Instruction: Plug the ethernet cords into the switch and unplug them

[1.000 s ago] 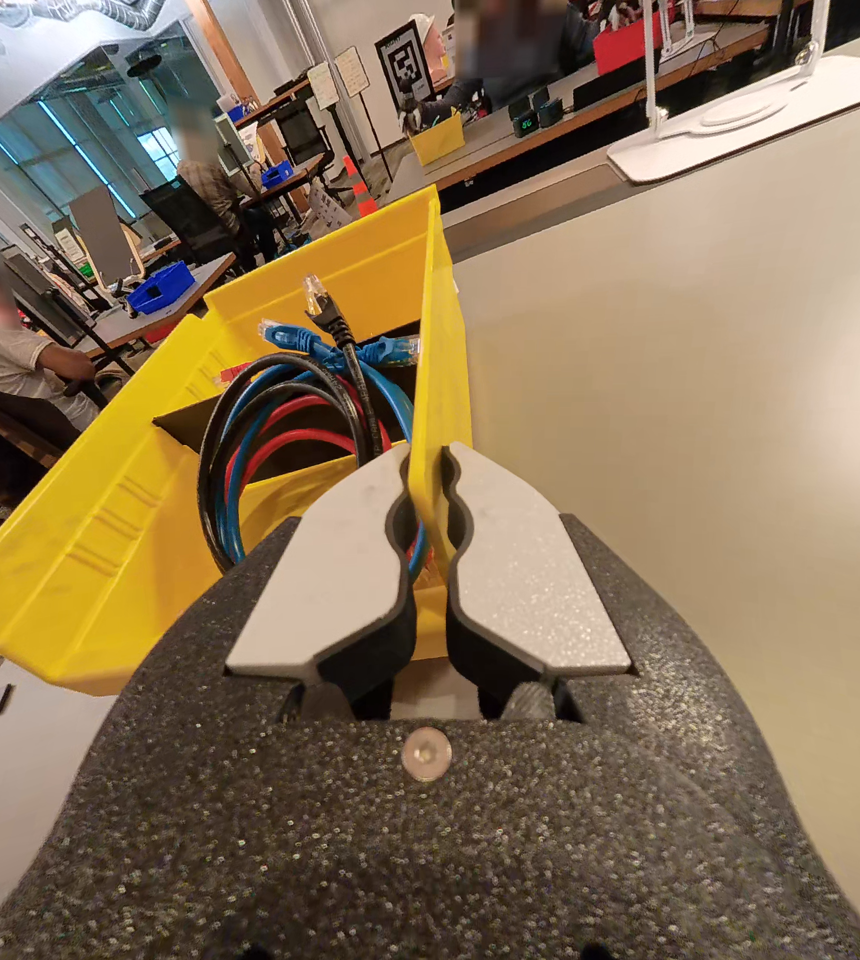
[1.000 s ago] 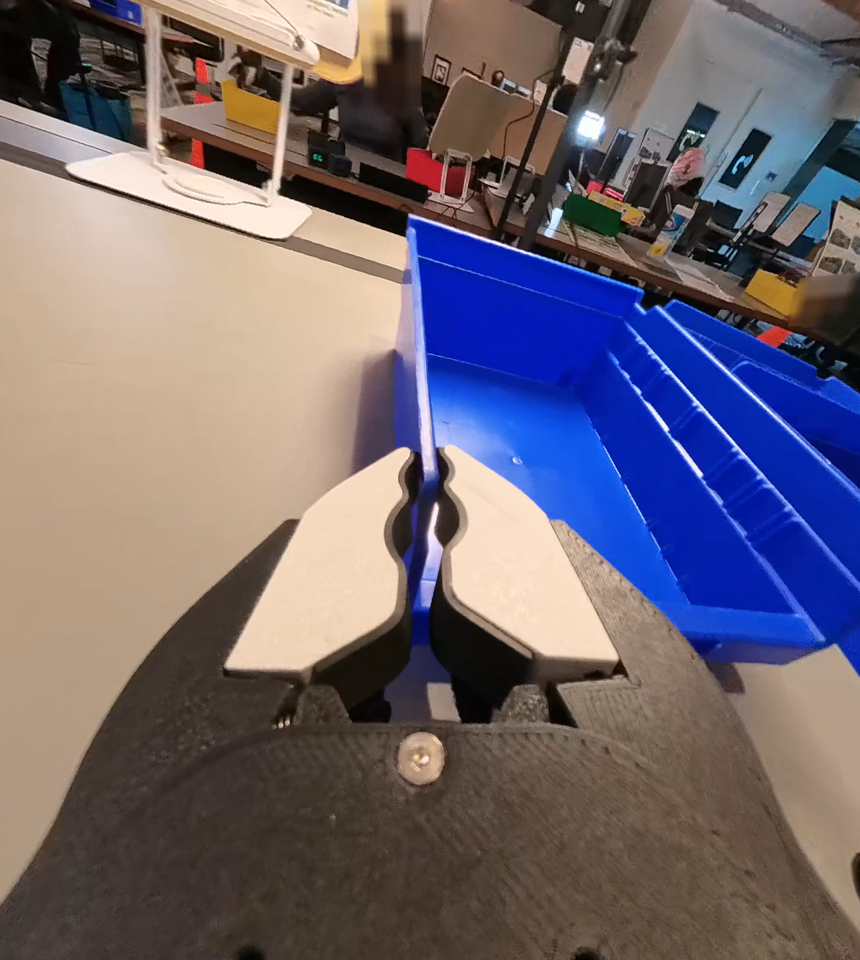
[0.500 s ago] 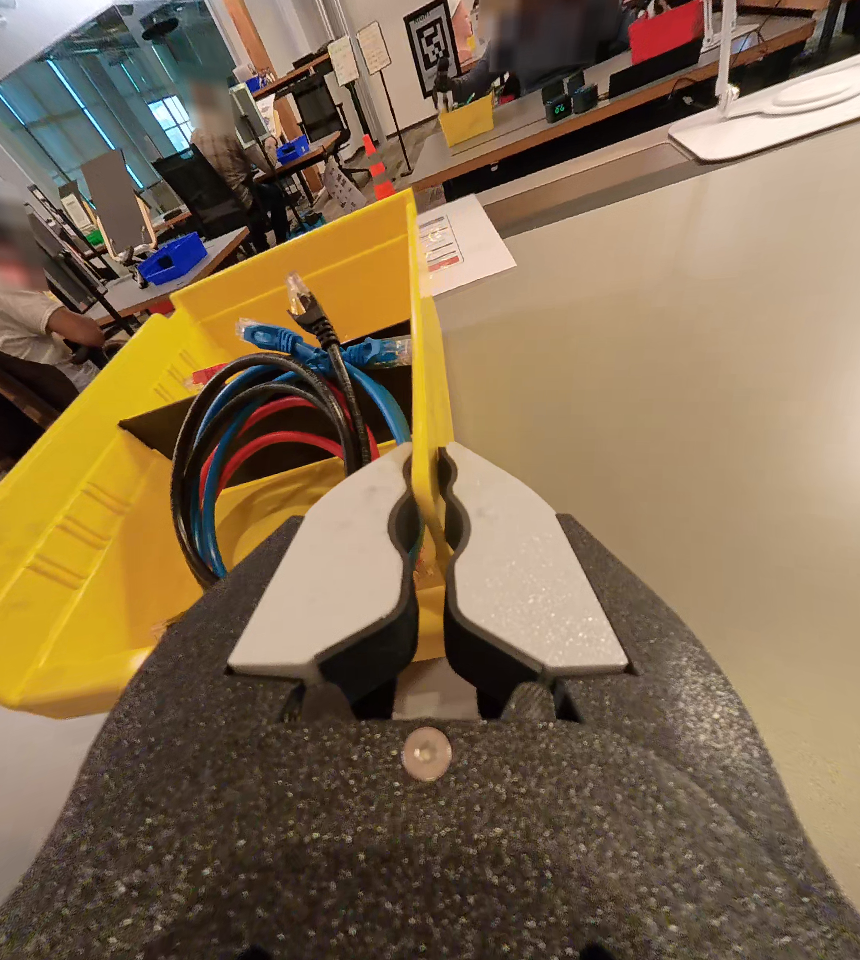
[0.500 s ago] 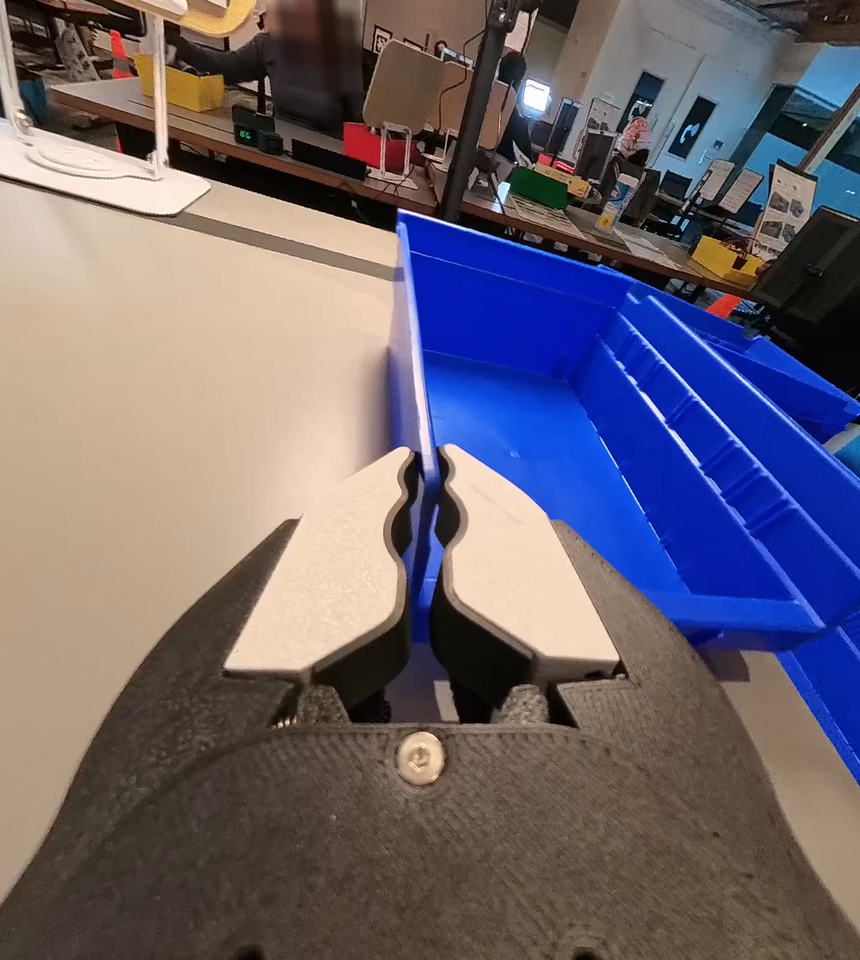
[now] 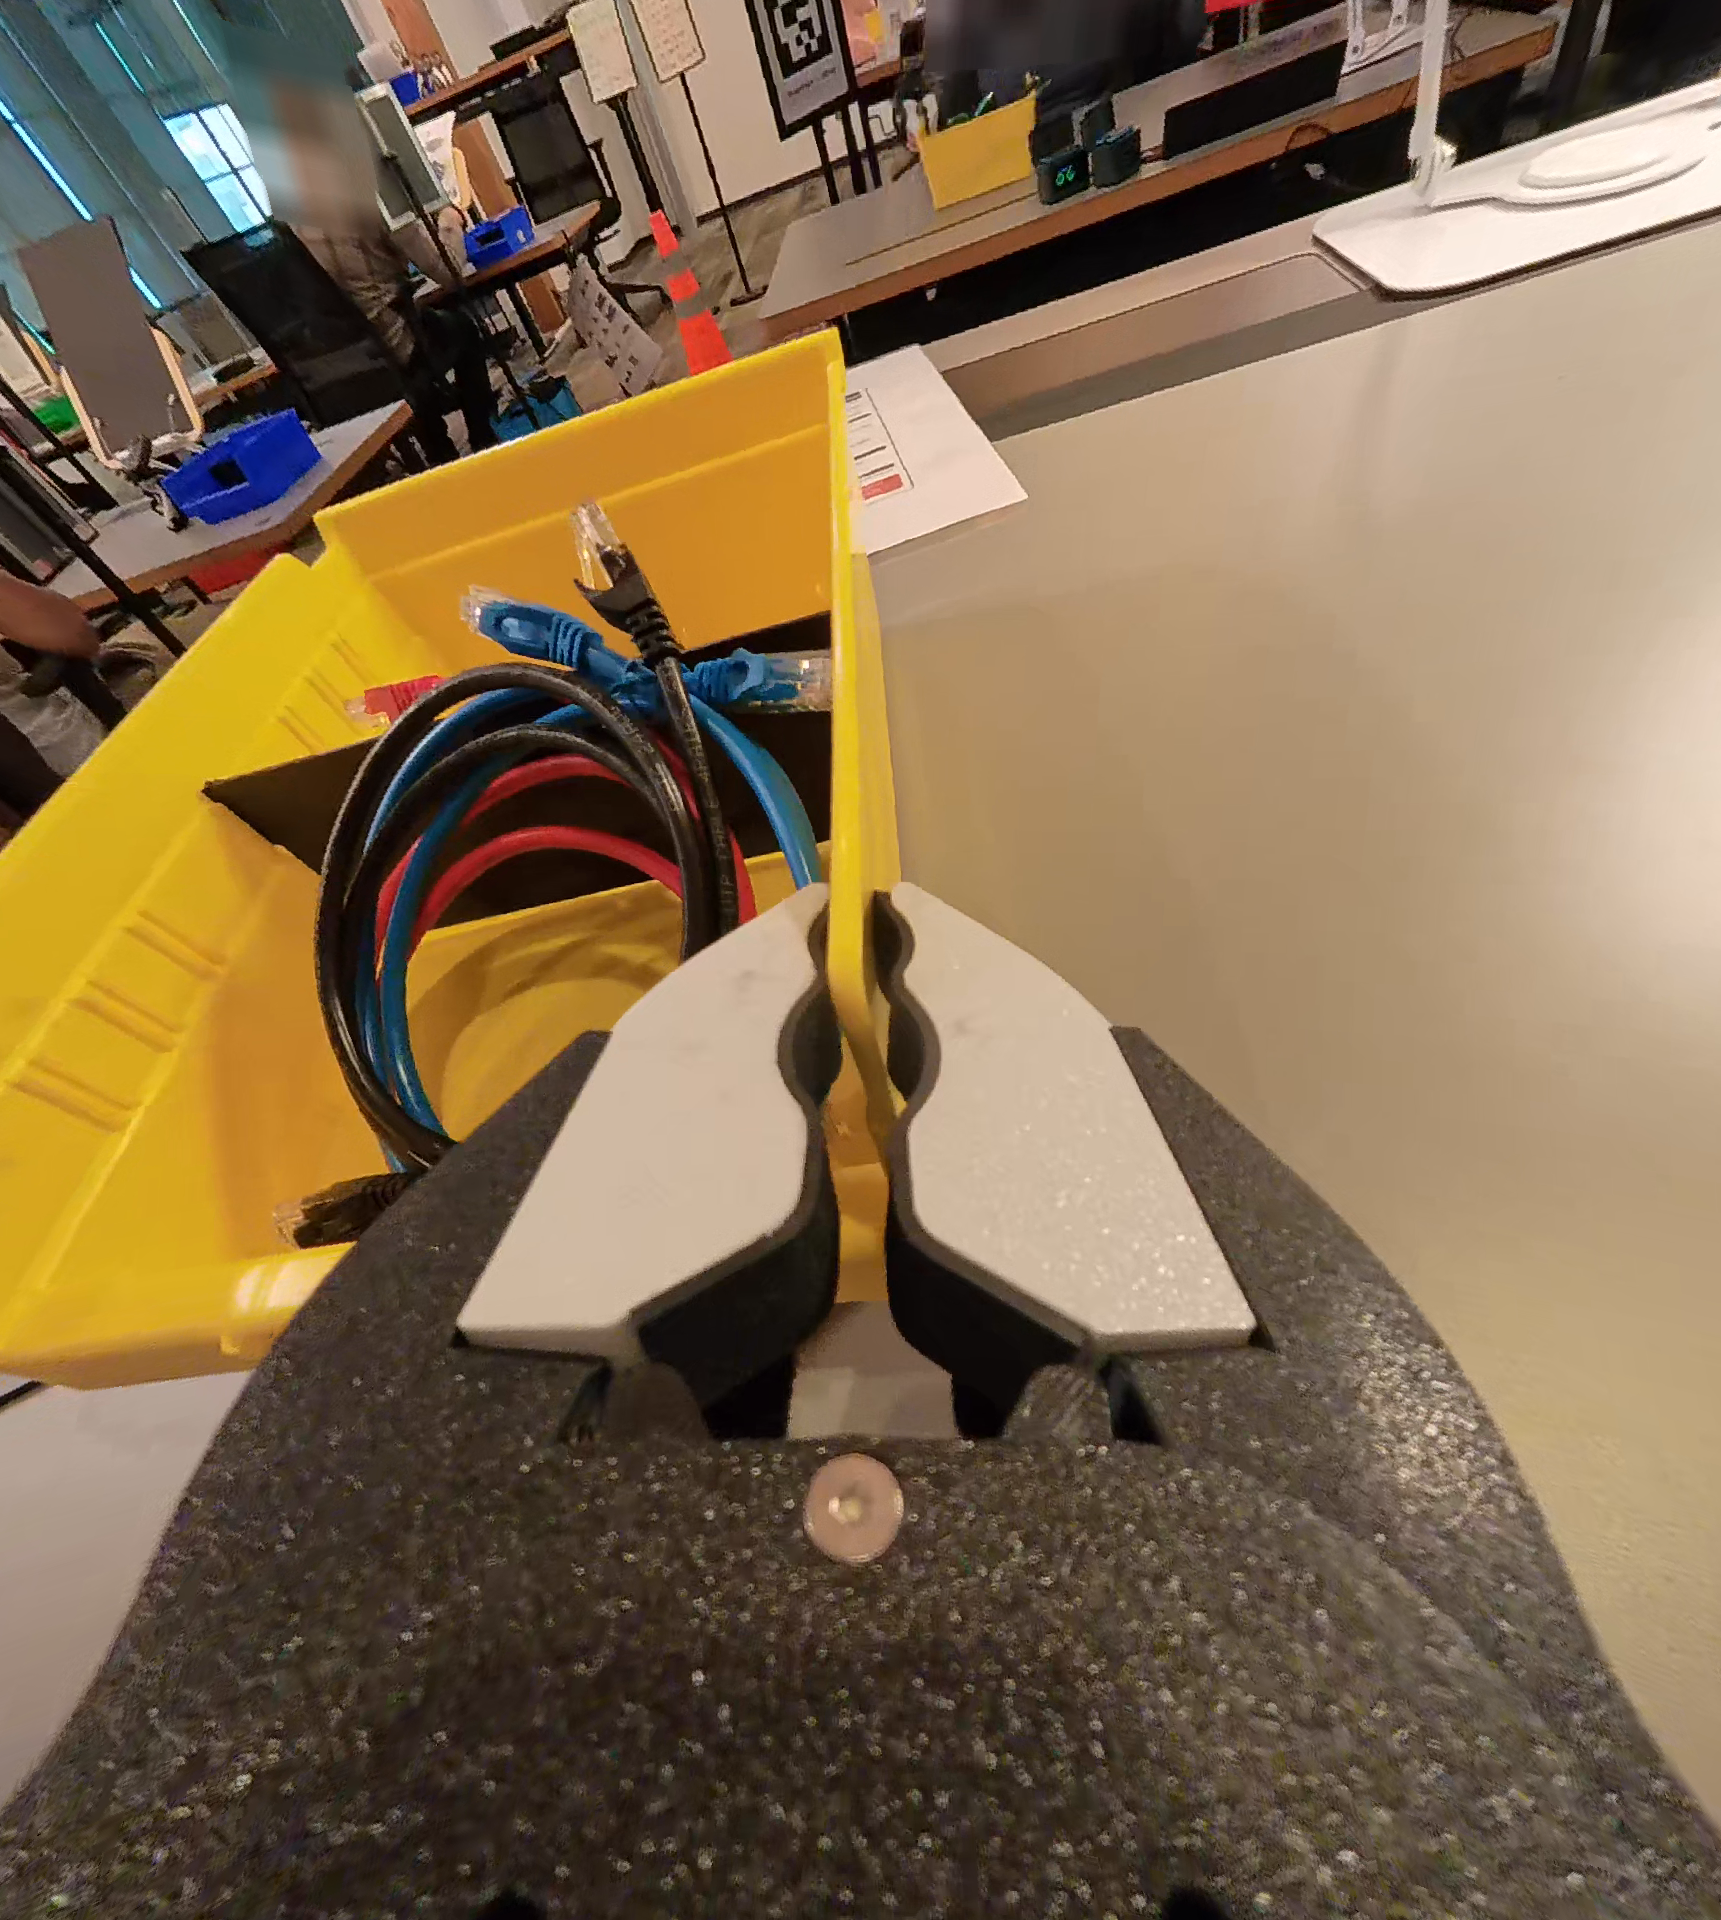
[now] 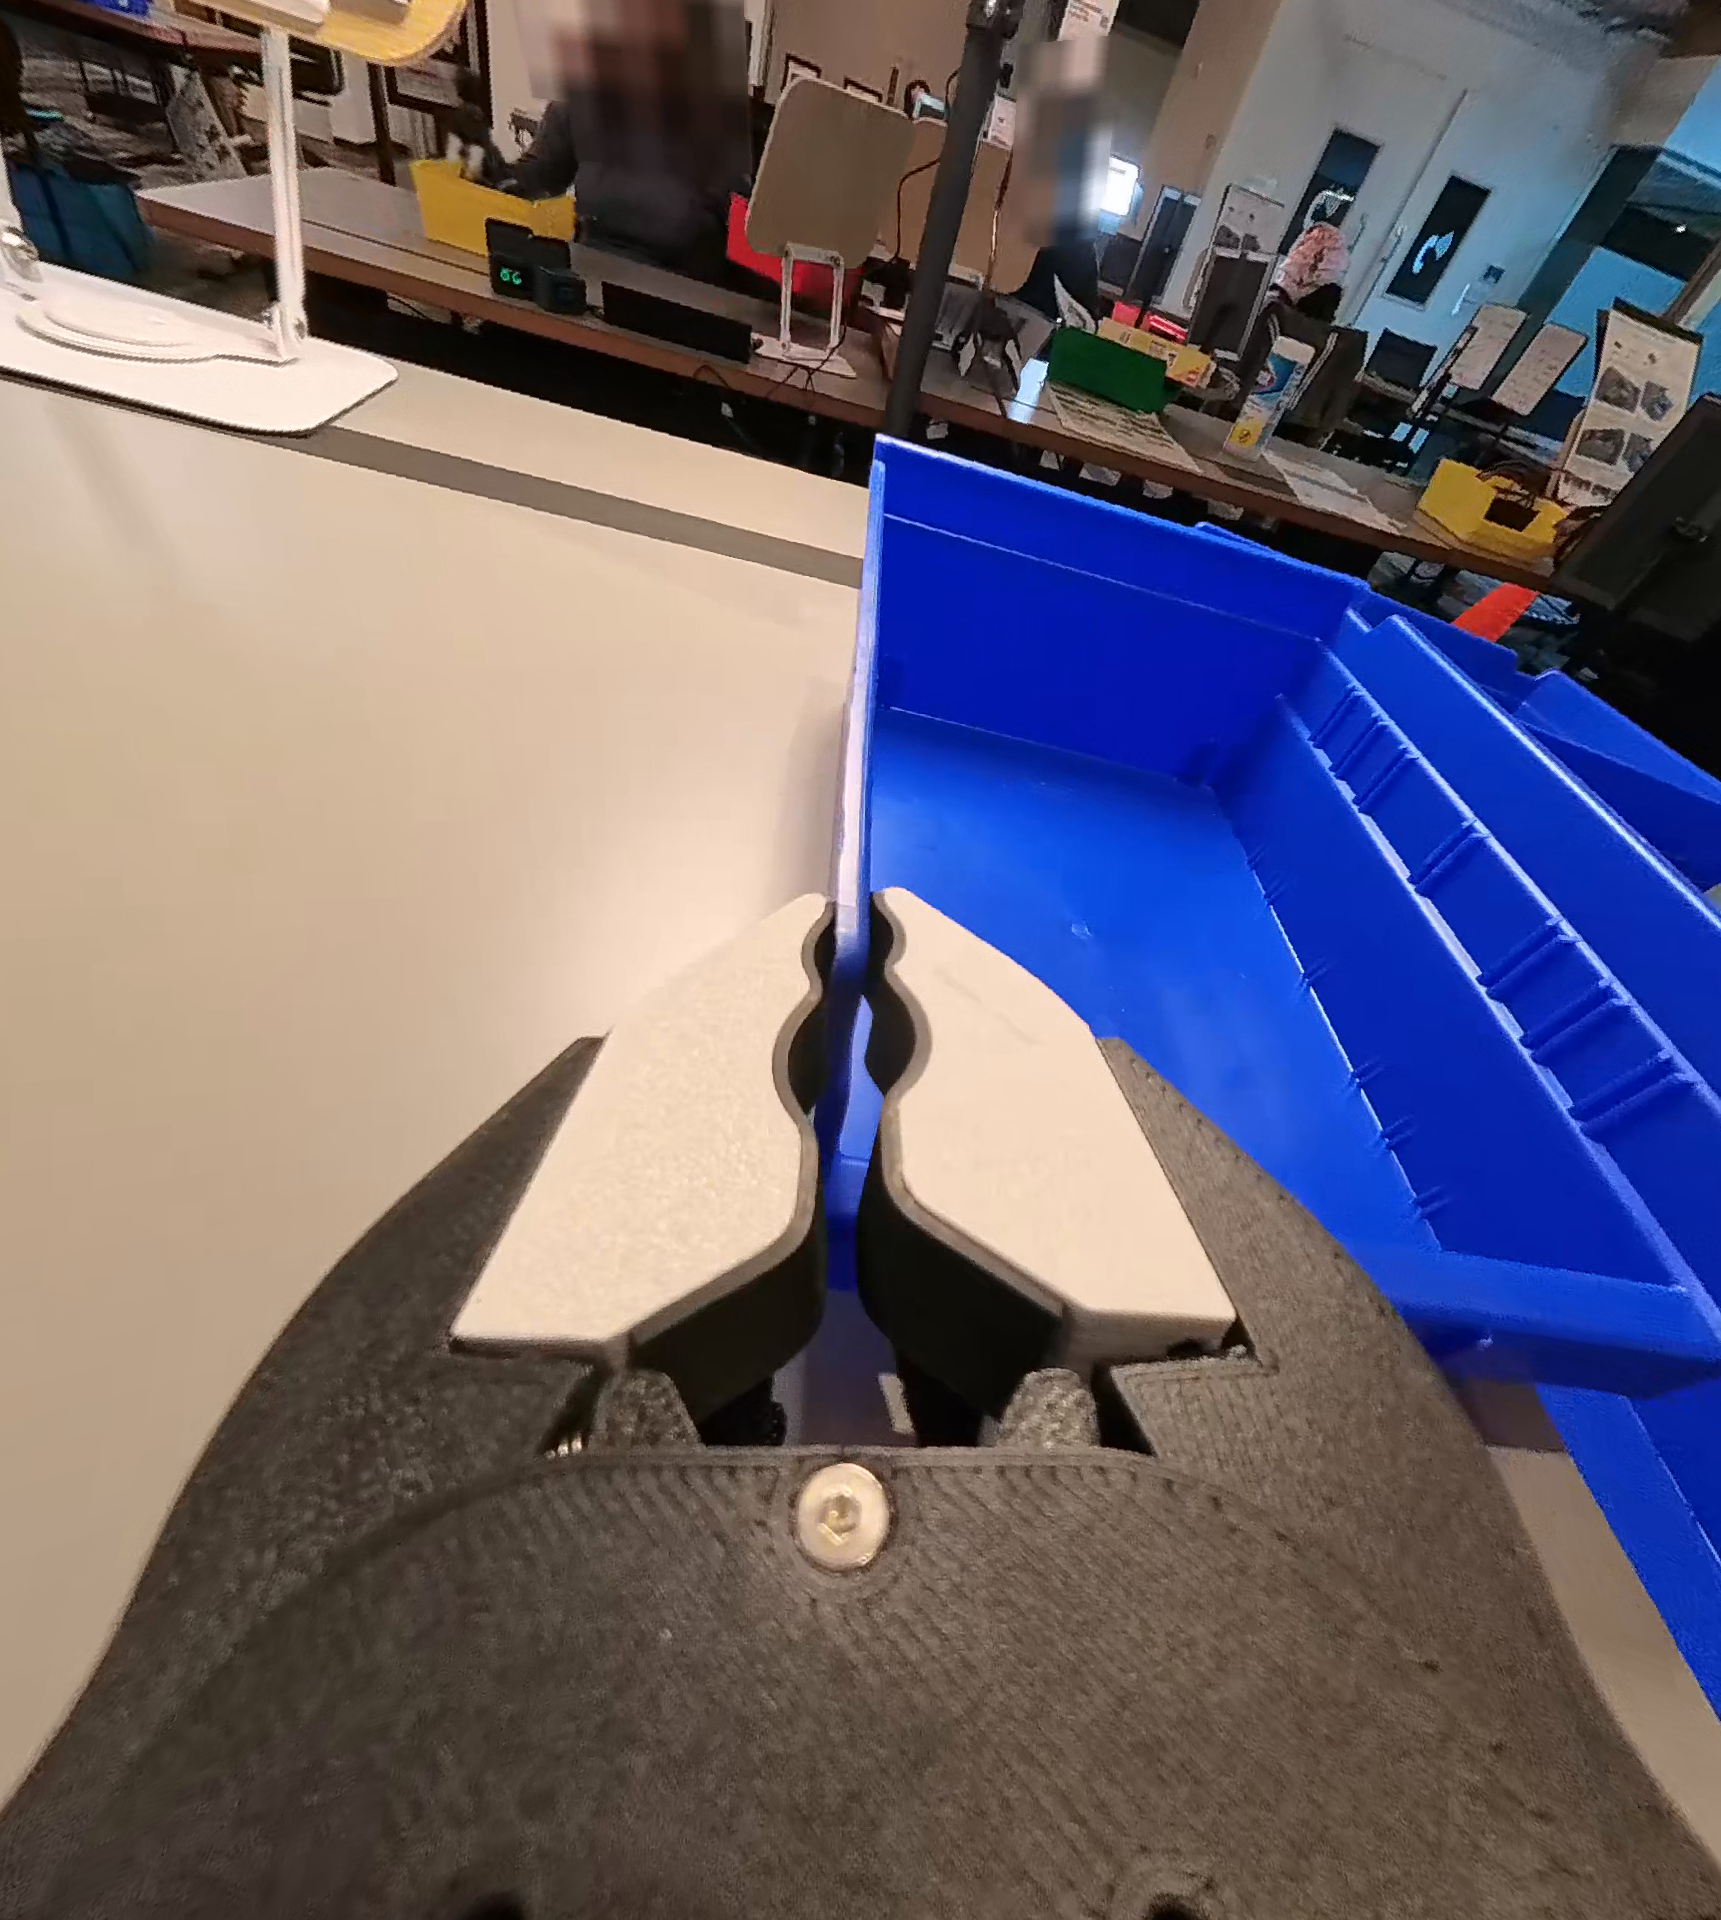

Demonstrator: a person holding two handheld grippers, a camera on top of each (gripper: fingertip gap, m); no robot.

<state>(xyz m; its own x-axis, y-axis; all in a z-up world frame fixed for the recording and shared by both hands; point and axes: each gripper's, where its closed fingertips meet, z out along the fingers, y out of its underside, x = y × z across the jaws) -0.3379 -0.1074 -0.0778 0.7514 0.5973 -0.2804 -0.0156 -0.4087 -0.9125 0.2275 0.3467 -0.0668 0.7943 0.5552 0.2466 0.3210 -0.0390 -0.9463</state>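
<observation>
cords (image 5: 565, 831), coiled black, blue and red, sit in the yellow bin (image 5: 108, 1039); the left gripper (image 5: 851, 914) pinches its right wall, so tilting could spill them. the right gripper (image 6: 851, 914) clamps the empty blue bin's (image 6: 1458, 1039) left wall; no switch shows.

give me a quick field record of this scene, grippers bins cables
left gripper: shut on the right wall of the yellow bin
right gripper: shut on the left wall of the blue bin
ethernet cords: black, blue and red, coiled inside the yellow bin
blue bin contents: nothing visible
switch: not in view
table: beige, bins at its sides
</observation>
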